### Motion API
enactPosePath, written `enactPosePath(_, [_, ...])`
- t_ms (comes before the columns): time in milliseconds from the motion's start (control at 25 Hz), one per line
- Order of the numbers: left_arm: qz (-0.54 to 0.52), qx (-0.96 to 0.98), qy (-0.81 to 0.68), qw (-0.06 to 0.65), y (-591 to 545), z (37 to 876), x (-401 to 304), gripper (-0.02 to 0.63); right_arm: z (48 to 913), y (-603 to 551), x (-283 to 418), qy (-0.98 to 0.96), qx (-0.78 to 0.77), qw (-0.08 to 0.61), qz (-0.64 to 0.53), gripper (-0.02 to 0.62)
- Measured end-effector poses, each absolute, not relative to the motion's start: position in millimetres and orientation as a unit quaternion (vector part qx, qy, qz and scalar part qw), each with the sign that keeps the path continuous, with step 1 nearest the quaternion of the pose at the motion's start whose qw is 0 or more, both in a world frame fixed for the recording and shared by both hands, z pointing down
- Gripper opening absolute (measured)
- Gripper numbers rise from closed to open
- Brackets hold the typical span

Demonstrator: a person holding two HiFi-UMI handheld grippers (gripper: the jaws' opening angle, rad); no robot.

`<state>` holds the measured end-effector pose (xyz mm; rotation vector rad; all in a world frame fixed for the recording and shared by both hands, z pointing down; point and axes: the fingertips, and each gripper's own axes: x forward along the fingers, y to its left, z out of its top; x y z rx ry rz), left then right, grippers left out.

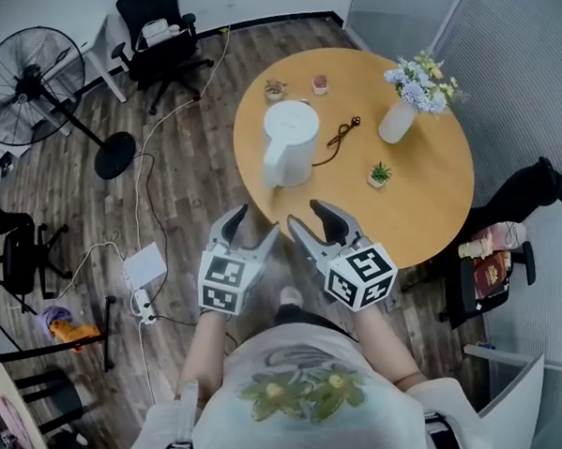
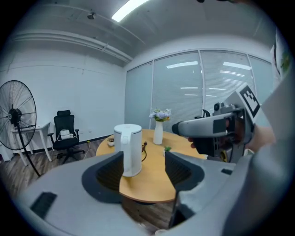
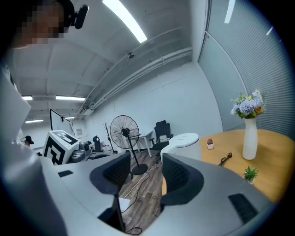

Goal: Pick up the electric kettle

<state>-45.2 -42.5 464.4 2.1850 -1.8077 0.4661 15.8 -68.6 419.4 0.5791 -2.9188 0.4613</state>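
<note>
The white electric kettle (image 1: 290, 142) stands upright on the round table (image 1: 423, 208), near the edge on my side. My left gripper (image 1: 253, 229) and right gripper (image 1: 311, 218) hover short of it, both spread and empty. My left gripper view frames its handle (image 2: 125, 154) between the jaws. My right gripper view catches only its lid (image 3: 186, 138), with a floor fan (image 3: 123, 131) beyond.

Kettle (image 3: 185, 138) partly behind fingers (image 3: 177, 179)
</note>
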Motion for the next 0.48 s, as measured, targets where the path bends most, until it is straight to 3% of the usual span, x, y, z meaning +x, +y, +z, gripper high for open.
enactPosePath(480, [0.175,0.740,-0.627,0.169,-74.0,491.7,-60.1,0.262,437.4,-100.6,-11.3,-0.965,0.161,0.075,0.194,0.210])
